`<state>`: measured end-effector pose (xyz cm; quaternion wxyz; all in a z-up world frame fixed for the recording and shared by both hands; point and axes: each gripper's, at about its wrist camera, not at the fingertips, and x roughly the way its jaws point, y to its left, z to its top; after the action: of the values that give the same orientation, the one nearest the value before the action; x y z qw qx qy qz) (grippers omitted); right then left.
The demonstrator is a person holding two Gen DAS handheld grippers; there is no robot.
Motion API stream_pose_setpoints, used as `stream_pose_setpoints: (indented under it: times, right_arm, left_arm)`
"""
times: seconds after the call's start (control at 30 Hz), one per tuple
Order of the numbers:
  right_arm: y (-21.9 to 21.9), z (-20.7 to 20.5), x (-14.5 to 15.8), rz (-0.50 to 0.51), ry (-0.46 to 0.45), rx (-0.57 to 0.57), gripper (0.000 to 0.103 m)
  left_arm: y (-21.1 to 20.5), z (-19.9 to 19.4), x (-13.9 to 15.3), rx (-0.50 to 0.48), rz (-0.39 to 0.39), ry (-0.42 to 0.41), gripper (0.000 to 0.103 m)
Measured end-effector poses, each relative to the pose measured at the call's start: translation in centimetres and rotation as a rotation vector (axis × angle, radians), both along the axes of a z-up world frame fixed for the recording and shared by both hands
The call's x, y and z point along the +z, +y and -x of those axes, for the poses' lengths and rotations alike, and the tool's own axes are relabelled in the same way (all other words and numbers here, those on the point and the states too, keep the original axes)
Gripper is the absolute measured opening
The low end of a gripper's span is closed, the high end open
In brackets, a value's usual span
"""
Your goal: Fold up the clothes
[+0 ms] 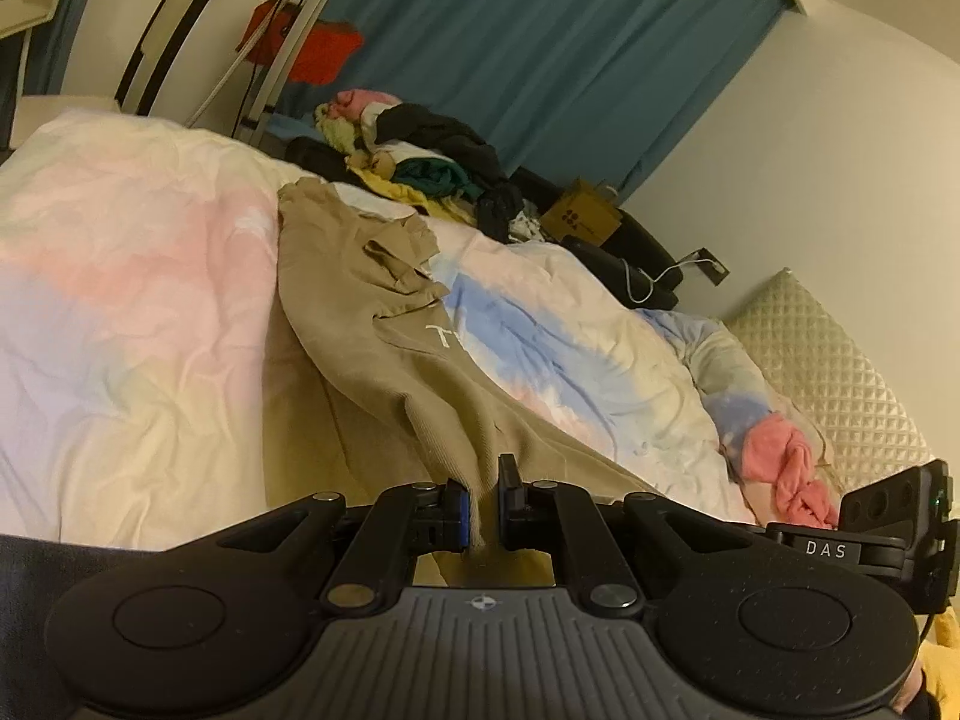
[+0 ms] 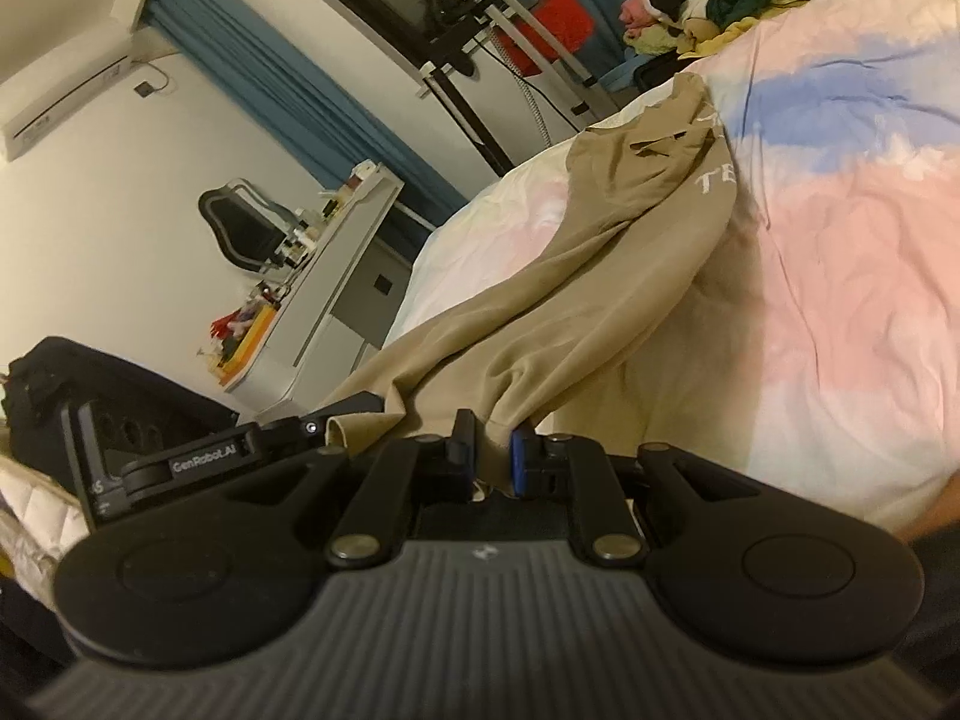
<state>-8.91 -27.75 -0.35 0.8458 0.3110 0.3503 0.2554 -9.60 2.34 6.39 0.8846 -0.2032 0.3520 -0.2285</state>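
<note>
— Why are both grippers on the tan garment [image 1: 384,360]?
— The left gripper [image 1: 483,501] and right gripper [image 2: 493,457] each have jaws clamped on its near edge; the rest trails across the bed [image 1: 132,312], likely to spread it for folding.

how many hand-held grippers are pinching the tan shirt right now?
2. The left hand-held gripper grips one edge of the tan shirt; the right hand-held gripper grips another edge. The shirt's far end lies on the bed.
</note>
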Motion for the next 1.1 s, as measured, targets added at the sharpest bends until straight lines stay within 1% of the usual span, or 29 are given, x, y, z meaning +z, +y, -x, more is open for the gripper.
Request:
stream_pose_setpoints:
  times: [0.1, 0.17, 0.27, 0.37, 0.53, 0.6, 0.7, 0.8, 0.87, 0.93, 0.97, 1.03, 1.1]
  right_arm:
    - [-0.2, -1.0, -0.1, -0.023, -0.008, -0.023, 0.015]
    - [-0.2, -2.4, -0.2, -0.024, -0.017, -0.051, 0.015]
    - [-0.3, -5.6, -0.1, -0.036, -0.023, -0.099, 0.015]
    - [-0.1, -9.4, 0.1, -0.020, -0.047, -0.152, 0.015]
    - [0.4, -15.9, -0.3, 0.037, -0.089, -0.230, 0.015]
    - [0.7, -18.3, -0.8, 0.074, -0.104, -0.247, 0.015]
    - [0.9, -21.5, -2.3, 0.097, -0.109, -0.260, 0.015]
    - [1.0, -24.0, -4.5, 0.133, -0.118, -0.265, 0.015]
    - [1.0, -25.4, -6.1, 0.162, -0.122, -0.267, 0.016]
    - [1.0, -26.7, -7.7, 0.194, -0.133, -0.272, 0.016]
    - [1.0, -27.1, -8.2, 0.208, -0.140, -0.279, 0.016]
    - [0.7, -28.3, -9.6, 0.219, -0.120, -0.300, 0.016]
    - [0.6, -29.6, -10.9, 0.209, -0.093, -0.294, 0.016]
  left_arm:
    - [-0.1, -1.8, -0.1, 0.016, 0.005, 0.010, 0.009]
    - [-0.3, -3.9, -0.2, 0.035, 0.007, 0.017, 0.009]
    - [-0.7, -7.5, -0.1, 0.065, 0.002, 0.019, 0.009]
    - [-1.6, -11.5, 0.3, 0.099, -0.027, -0.006, 0.009]
    - [-3.5, -17.4, -0.1, 0.143, -0.108, -0.071, 0.010]
    - [-4.2, -19.6, -0.9, 0.158, -0.145, -0.095, 0.010]
    - [-4.9, -22.2, -2.8, 0.166, -0.189, -0.133, 0.012]
    - [-5.3, -24.3, -5.3, 0.174, -0.249, -0.173, 0.015]
    - [-5.3, -25.4, -7.0, 0.189, -0.288, -0.183, 0.016]
    - [-4.8, -26.8, -8.7, 0.204, -0.303, -0.175, 0.016]
    - [-4.4, -27.7, -9.3, 0.210, -0.294, -0.157, 0.015]
    - [-3.7, -29.6, -10.7, 0.221, -0.274, -0.120, 0.014]
    - [-3.3, -31.2, -11.8, 0.224, -0.266, -0.097, 0.014]
